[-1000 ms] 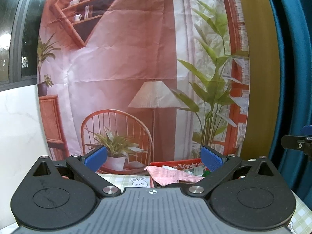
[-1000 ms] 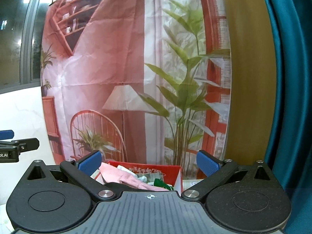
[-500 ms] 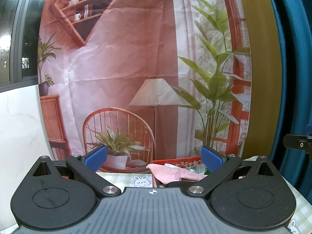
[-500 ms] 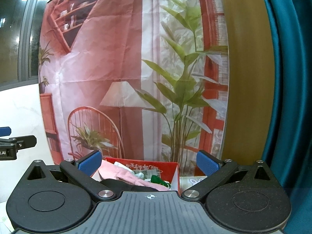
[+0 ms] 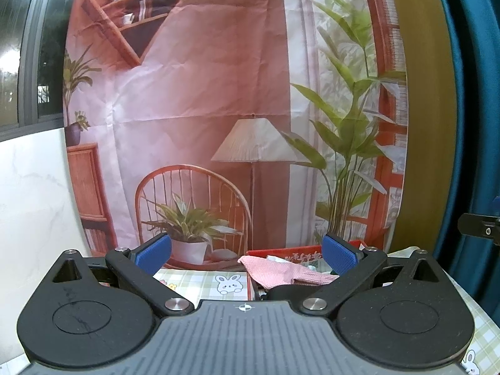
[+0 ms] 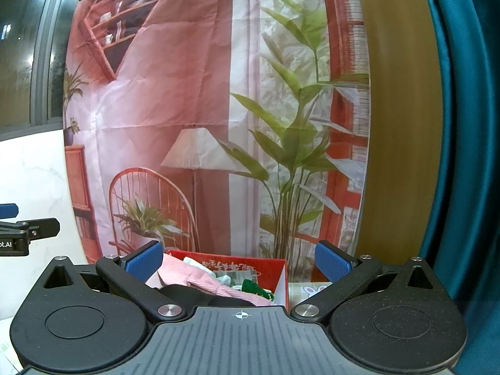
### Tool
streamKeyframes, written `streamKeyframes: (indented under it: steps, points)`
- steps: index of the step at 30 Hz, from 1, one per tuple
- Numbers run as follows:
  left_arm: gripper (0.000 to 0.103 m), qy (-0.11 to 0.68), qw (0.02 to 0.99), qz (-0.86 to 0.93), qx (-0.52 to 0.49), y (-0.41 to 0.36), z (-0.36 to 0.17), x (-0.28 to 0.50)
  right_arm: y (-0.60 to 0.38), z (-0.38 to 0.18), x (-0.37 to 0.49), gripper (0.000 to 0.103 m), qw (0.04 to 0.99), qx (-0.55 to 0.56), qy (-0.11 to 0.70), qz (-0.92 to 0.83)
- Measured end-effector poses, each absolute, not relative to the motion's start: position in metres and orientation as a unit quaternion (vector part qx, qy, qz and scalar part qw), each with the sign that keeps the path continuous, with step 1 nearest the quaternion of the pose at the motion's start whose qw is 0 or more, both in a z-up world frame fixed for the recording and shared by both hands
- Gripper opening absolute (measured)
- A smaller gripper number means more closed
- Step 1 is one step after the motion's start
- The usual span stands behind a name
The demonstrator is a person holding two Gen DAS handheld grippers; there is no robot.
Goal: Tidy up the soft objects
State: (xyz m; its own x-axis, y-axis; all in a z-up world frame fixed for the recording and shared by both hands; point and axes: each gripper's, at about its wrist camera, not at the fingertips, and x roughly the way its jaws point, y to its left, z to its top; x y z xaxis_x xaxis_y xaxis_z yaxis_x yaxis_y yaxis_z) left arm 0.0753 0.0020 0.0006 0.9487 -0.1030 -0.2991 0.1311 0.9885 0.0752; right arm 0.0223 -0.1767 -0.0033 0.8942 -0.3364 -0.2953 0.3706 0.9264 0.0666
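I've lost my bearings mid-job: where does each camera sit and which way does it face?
Left wrist: on the left gripper, level, facing the printed backdrop; own open blue pads show, red box ahead right.
Right wrist: on the right gripper, same heading; open pads, left gripper at the left edge.
Shared: backdrop, red box, pink cloth.

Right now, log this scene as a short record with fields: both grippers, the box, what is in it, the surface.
left gripper: jaws open, holding nothing
right gripper: jaws open, holding nothing
red box: open-topped, on the table ahead of both grippers
pink cloth: draped over the box's near left edge
green item: inside the box, too small to identify
tablecloth: checked, with bunny print
backdrop: printed room scene behind the box
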Motion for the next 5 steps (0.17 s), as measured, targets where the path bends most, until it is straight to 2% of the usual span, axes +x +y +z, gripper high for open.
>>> streamKeyframes:
  steps: [5]
  points:
    - [0.103,0.147,0.986,-0.060,0.047,0.0011,0.0004,0.0764,-0.1764,-0.0033,0.0225,0.103,0.971,0.061,0.141,-0.183]
